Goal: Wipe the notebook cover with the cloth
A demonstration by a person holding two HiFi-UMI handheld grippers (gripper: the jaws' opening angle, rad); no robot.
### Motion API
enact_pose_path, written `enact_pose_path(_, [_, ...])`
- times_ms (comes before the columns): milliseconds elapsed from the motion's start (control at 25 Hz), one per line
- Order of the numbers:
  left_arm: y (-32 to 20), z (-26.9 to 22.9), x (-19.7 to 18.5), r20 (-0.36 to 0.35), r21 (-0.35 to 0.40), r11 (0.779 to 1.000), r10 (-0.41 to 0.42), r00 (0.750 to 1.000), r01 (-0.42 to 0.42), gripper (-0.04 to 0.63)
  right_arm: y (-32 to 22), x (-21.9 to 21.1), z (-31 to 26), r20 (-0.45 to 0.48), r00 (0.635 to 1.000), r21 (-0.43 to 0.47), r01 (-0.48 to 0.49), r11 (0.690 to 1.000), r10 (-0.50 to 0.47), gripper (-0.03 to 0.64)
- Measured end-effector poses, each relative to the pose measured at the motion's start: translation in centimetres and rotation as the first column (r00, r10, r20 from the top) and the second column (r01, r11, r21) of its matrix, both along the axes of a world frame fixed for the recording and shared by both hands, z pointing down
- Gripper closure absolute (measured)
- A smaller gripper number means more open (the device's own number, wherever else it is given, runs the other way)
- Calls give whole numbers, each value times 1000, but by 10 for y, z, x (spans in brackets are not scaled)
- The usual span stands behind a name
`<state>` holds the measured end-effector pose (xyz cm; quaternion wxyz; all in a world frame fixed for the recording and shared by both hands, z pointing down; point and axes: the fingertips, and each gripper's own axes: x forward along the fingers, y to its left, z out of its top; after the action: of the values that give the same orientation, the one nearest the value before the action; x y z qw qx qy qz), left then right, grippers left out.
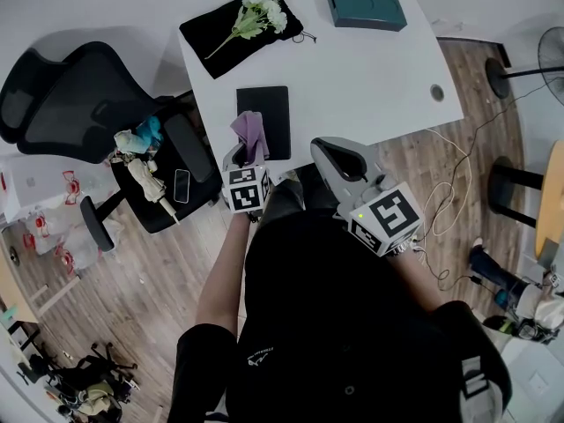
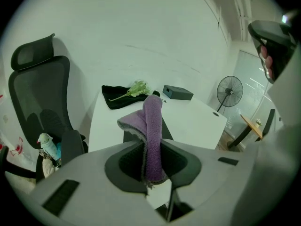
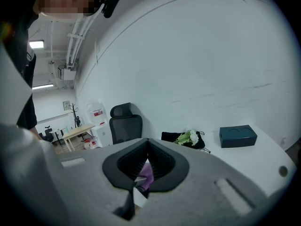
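left tongs [image 2: 153, 171]: I have them clamped on the cloth [image 2: 151, 131]
notebook [image 1: 264, 113]: just ahead of them, on the counter [image 1: 370, 69]
right tongs [image 3: 141, 180]: closed, empty

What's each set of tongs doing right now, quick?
Left tongs: closed on the purple cloth.
Right tongs: closed, nothing gripped.

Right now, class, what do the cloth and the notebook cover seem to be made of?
Cloth: purple, fuzzy nap, folds over softly; likely microfibre or terry. Notebook cover: black, flat, matte; perhaps faux leather or card, unclear.
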<state>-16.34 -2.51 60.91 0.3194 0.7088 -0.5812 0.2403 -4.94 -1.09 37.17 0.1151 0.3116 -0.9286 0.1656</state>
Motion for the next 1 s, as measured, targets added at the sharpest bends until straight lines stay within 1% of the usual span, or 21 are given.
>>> enact_pose_path(320, [7,12,27,-7,-26,997,74,997,-74,521,3,10,3,-9,999,-9,-34,999,34,614])
enact_pose_path(680, [7,32,53,-21,-63,987,149,989,-150,520,-1,14,9,-24,998,-20,-57,998,57,614])
enact_pose_path(1000, [3,41,65,-33,-79,980,182,983,-185,520,-7,21,12,-35,995,-29,-91,995,90,614])
